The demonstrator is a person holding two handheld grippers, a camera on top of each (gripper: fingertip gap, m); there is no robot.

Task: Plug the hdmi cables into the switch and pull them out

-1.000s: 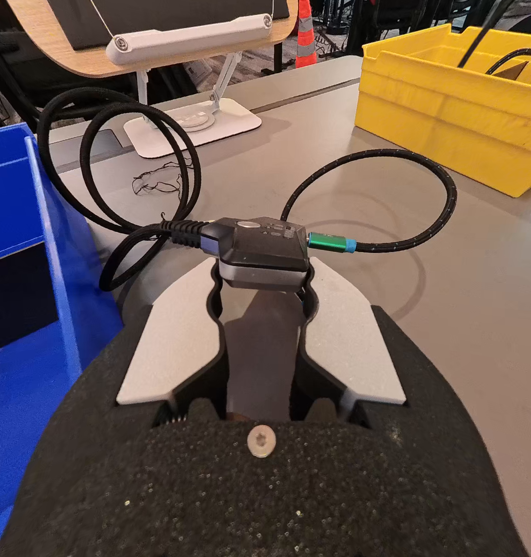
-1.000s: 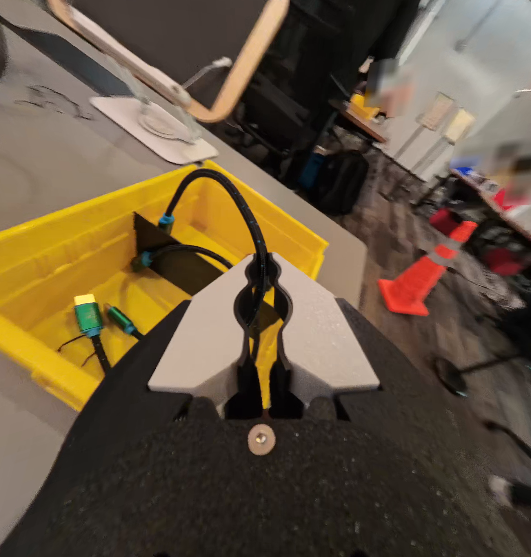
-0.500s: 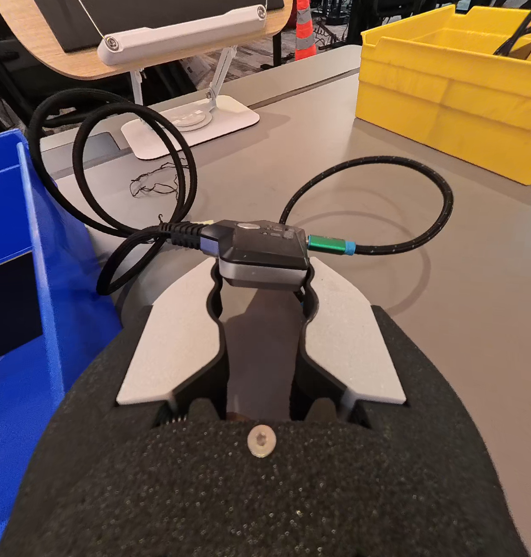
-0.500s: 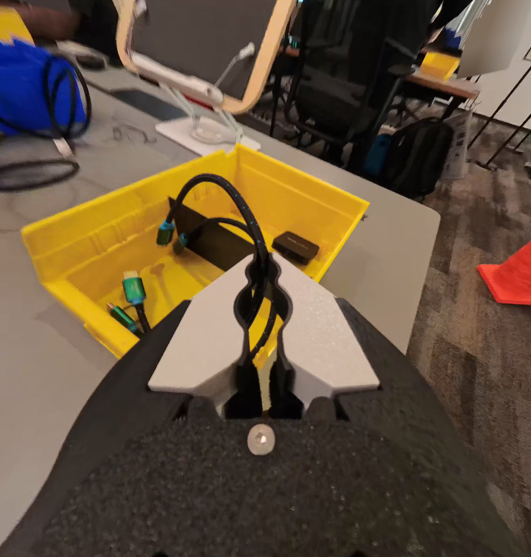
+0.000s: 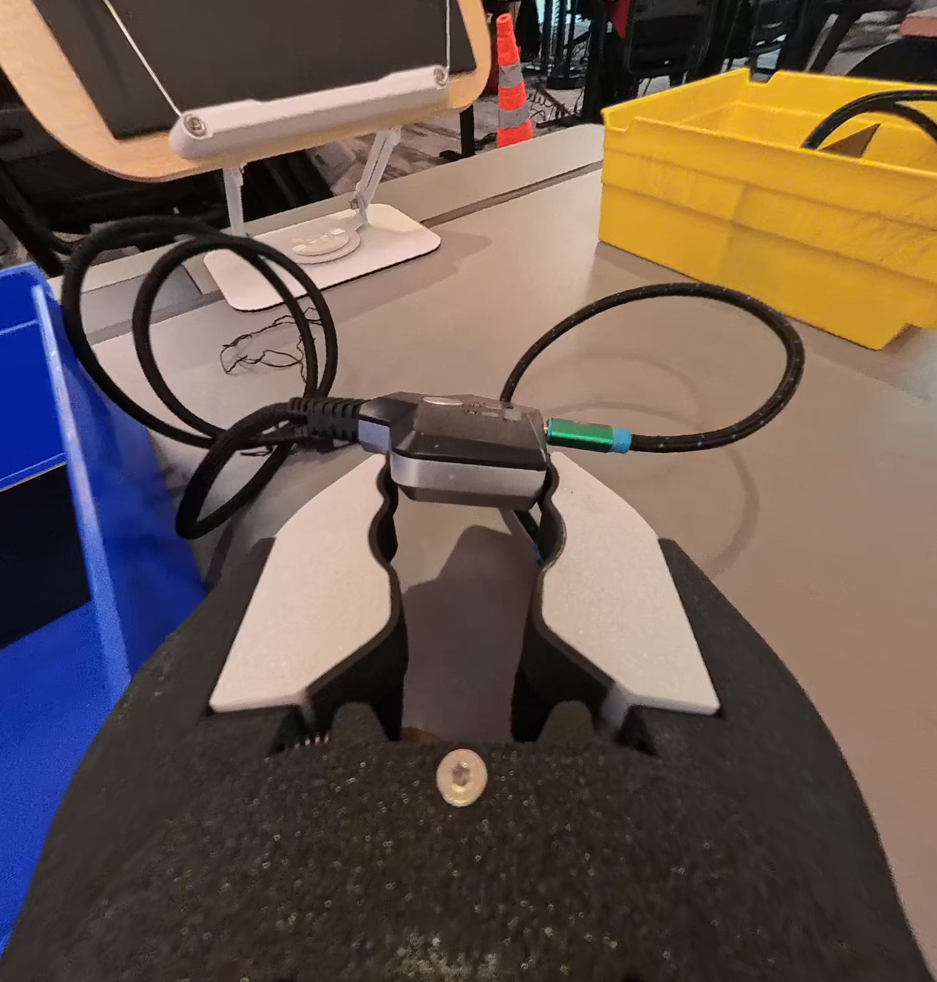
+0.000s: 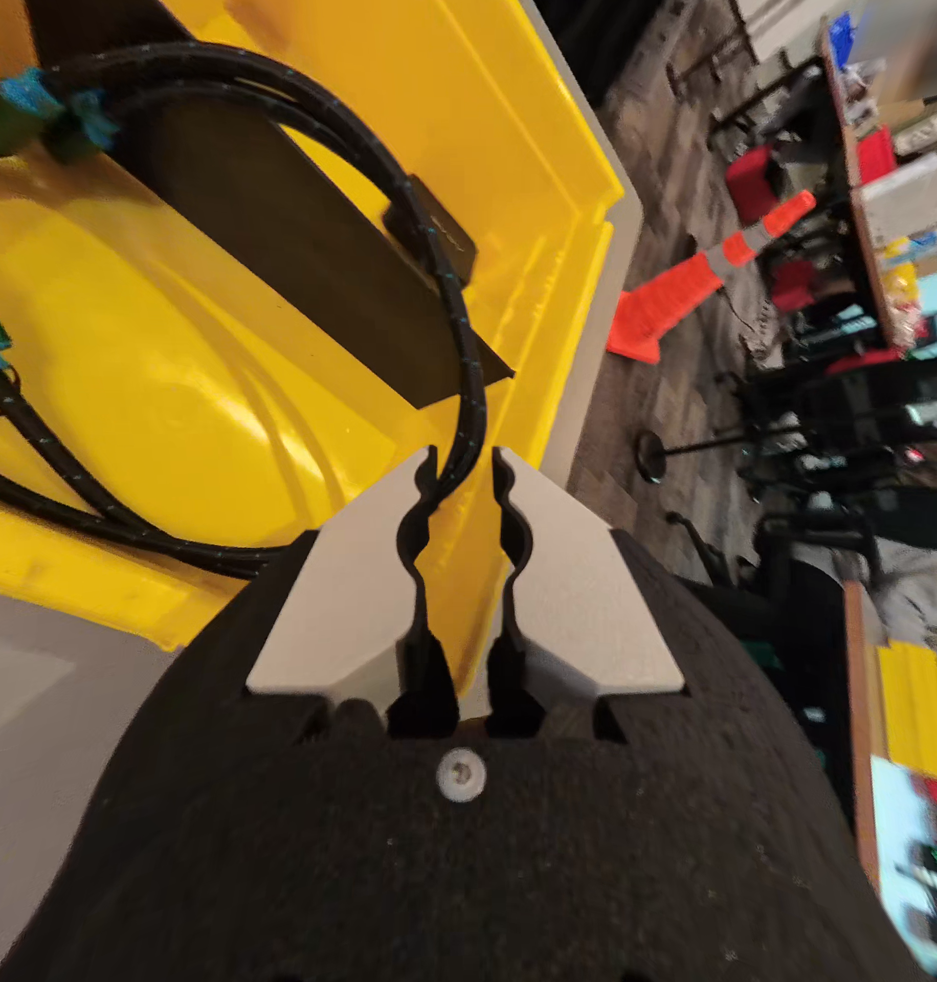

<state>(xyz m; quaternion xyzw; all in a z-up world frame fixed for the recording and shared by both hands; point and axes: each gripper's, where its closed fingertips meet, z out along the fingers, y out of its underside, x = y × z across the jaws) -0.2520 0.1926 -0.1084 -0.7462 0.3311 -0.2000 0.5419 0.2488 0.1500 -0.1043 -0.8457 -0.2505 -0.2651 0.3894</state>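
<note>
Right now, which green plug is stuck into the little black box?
The green plug on the right side of the switch that the left gripper jaws hold. The other green plugs lie loose in the yellow bin.

Grey surface [image 5: 774,531], matte, with a seam line running across behind the white stand base [image 5: 323,250]. Landmark: the stand base. Lying directly on the surface:
- white stand base, flat, at the far edge;
- tangle of thin dark thread [image 5: 264,350], just in front of the base;
- blue bin [image 5: 57,531], in front of the base and to its left;
- yellow bin [image 5: 774,223], well to the right of the base, at a similar depth.

In the right wrist view the yellow bin [image 6: 588,265] sits near the surface's edge; carpeted floor [image 6: 668,265] beyond, an orange cone [image 6: 668,313] standing on it.
</note>
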